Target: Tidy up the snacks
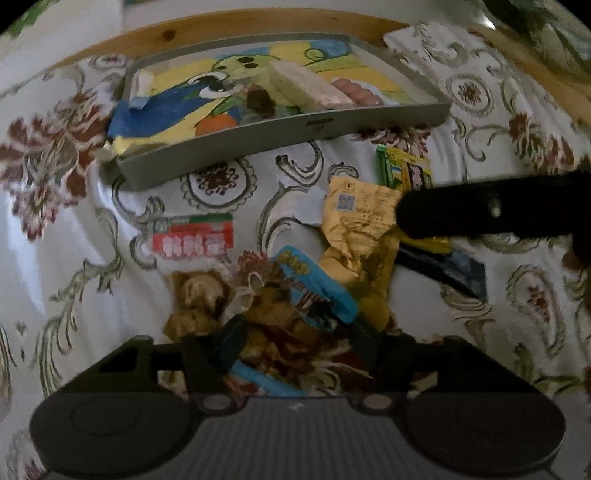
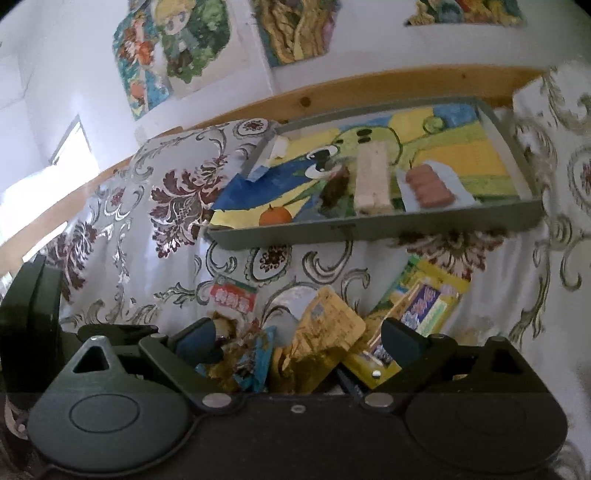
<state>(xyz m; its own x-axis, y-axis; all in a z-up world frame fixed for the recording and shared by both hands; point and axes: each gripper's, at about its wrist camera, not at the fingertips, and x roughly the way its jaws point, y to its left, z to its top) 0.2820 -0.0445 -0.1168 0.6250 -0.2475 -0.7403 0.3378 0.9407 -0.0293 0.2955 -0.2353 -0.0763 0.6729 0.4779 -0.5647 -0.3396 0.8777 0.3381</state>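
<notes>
Facing us: a heap of small snack packets on the white cloth with dark red flowers and grey scrolls (image 1: 92, 229) that covers the tabletop.
Left tongs (image 1: 295, 343): we see them partly open and low over the heap, with a brown crinkled wrapper (image 1: 280, 325) and a blue-edged packet (image 1: 317, 288) between the fingers; we cannot tell whether the pads press on either.
Right tongs (image 2: 299, 339): we see them spread wide, fingers either side of the same heap, gripping nothing.
Gold foil packet (image 2: 325, 332): it lies crumpled in the middle of the heap, between the right fingers and just right of the blue-edged one.
Yellow and green packet (image 2: 428, 295): it lies flat at the right of the heap, nearer the tray.
Red and white packet with a green strip (image 1: 194, 238): it lies alone on the cloth, left of the heap, apart from it.
Grey shallow rectangular tray (image 1: 258, 136): it sits beyond the heap near the pale wooden edge (image 1: 236, 24), lined with a bright cartoon picture.
Inside the tray: we find a pale long wafer bar (image 1: 306, 86) lying across the middle, a clear pack of pink sausages (image 1: 356, 90) just right of it, and a dark brown piece (image 1: 260, 101) just left.
Wall behind: we see colourful drawings (image 2: 166, 48) pinned up.
</notes>
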